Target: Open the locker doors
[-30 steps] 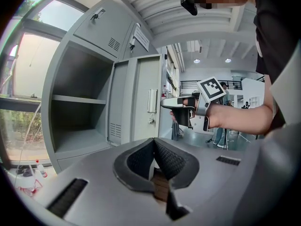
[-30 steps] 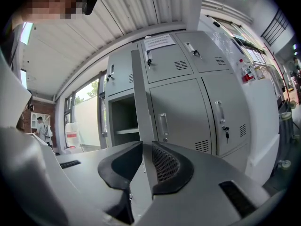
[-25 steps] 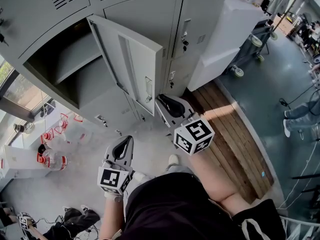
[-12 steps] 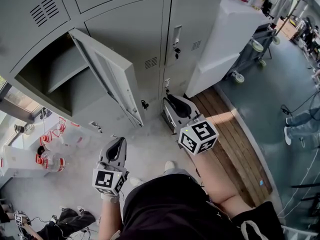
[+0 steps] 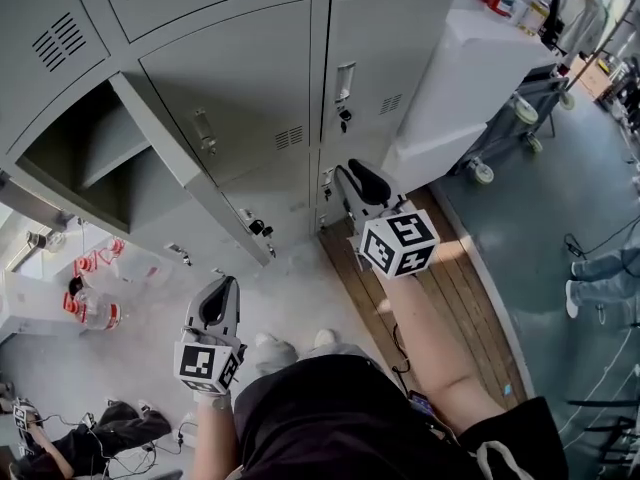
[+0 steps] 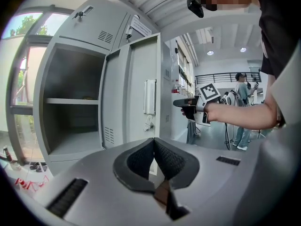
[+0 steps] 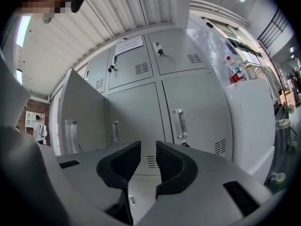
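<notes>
A bank of grey metal lockers is seen from above, with two hand-held grippers held out before it. At far left an open locker [image 6: 75, 126] shows a bare shelf [image 6: 70, 100], and its open door [image 6: 127, 93] is swung out toward the viewer.

The left gripper [image 6: 153, 144] is held low and back from the bank, pointed at that open door. Its jaws are closed together with nothing between them.

Further right, the middle door [image 7: 134, 112] is shut, with a slim upright pull [image 7: 116, 131] set near its left edge.

The right gripper [image 7: 148, 147] is held level and close to the lockers. Its jaws have just been opening and are set apart, with nothing gripped; only locker front is seen through the gap.

Just right of that gap lies the right door [image 7: 202, 112], also shut. Its handle [image 7: 178, 124] is a bar whose long axis runs up and down the door, and it is found slightly above and to the right of the jaws. Since the jaws part side to side, it is judged that the bar could be straddled across its narrow width without the gripper being rolled. The right gripper is judged much the nearer of the two to both shut doors, so a short shift rightward and forward appears to be called for.

At far right a white cabinet [image 5: 470, 78] is seen just beside the bank.
</notes>
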`<state>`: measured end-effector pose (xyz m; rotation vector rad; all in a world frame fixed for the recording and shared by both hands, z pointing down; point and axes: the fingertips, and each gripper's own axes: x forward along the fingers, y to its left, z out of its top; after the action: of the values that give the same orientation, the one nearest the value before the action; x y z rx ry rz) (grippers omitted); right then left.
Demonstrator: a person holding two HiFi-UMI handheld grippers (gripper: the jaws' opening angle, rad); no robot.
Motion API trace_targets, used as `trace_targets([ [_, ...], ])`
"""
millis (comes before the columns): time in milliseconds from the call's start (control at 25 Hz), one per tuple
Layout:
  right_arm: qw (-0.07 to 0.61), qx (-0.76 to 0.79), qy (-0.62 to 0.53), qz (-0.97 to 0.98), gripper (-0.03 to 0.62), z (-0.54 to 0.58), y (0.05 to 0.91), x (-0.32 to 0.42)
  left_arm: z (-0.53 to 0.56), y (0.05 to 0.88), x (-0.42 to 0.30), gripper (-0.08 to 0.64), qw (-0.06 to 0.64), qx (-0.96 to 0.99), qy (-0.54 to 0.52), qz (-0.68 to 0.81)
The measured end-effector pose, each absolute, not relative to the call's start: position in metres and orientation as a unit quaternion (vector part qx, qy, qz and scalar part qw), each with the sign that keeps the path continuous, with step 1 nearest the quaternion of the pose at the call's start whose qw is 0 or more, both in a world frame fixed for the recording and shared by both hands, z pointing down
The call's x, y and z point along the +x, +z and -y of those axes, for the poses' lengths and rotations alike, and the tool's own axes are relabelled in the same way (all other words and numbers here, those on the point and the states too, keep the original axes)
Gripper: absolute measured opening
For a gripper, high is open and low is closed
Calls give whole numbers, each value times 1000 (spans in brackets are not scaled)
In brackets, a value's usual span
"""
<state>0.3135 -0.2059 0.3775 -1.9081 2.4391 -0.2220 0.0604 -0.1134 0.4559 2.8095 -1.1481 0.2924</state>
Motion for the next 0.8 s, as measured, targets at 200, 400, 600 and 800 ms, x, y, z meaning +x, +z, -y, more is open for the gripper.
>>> trace_targets([
  [200,8,-623,-60,-780,132,243,370,340,126,454,65,17,44,919,96,379],
  [400,-9,-629,-45,-776,153,281,366,351,144,459,63,17,40,921,99,375],
  [600,-25,-641,-32,-766,186,316,366,359,162,461,56,17,44,920,99,377],
  [800,-27,-653,-26,-756,208,347,364,367,178,458,52,17,41,919,97,380],
])
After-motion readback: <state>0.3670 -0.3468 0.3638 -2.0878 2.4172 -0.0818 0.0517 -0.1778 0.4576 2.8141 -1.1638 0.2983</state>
